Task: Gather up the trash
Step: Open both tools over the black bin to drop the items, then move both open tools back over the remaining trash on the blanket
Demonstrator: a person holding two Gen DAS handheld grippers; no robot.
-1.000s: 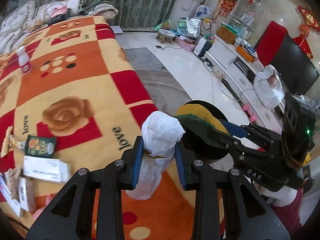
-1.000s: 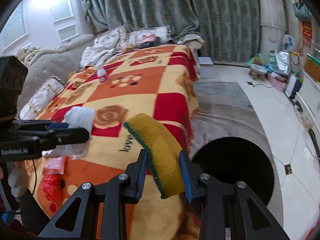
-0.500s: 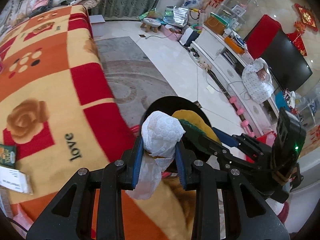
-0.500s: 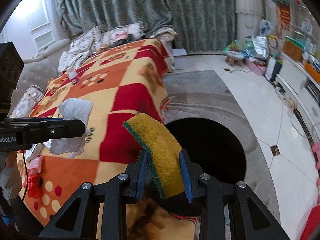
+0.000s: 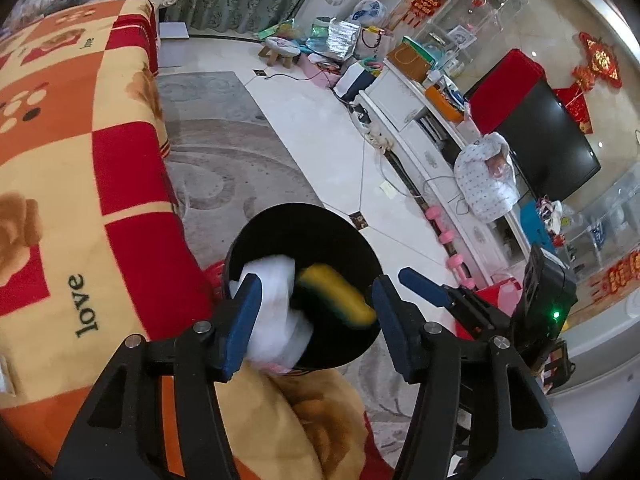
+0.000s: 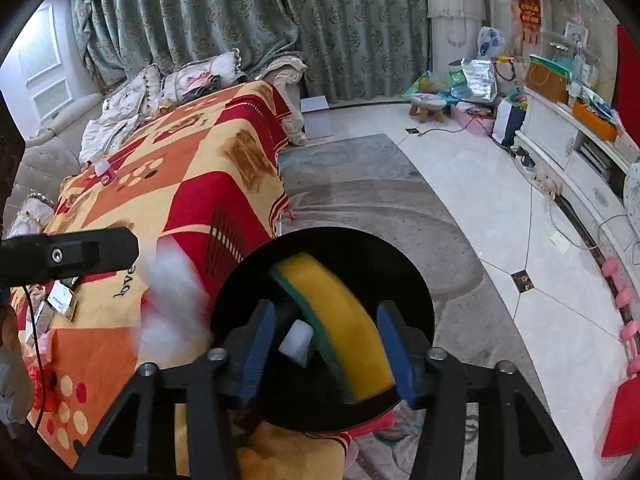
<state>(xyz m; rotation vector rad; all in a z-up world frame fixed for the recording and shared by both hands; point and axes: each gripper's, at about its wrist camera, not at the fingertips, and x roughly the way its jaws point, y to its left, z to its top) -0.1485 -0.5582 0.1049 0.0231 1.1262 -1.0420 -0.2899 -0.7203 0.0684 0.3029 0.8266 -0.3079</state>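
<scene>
The left gripper [image 5: 316, 320] is spread wide, a blurred white crumpled tissue [image 5: 276, 320] seen loose between its pads. The right gripper [image 6: 326, 344] is likewise parted, a yellow-and-green sponge [image 6: 340, 320] free between its fingers. Both are seen over the round black bin [image 6: 416, 276] beside the orange-red patterned blanket [image 5: 72, 184].

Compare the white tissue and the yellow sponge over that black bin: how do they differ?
The tissue is white, soft and crumpled; the sponge is yellow with a green backing, thick and curved. The tissue is by the left tongs, the sponge between the right tongs. Both look blurred and unpinched over the bin.
</scene>
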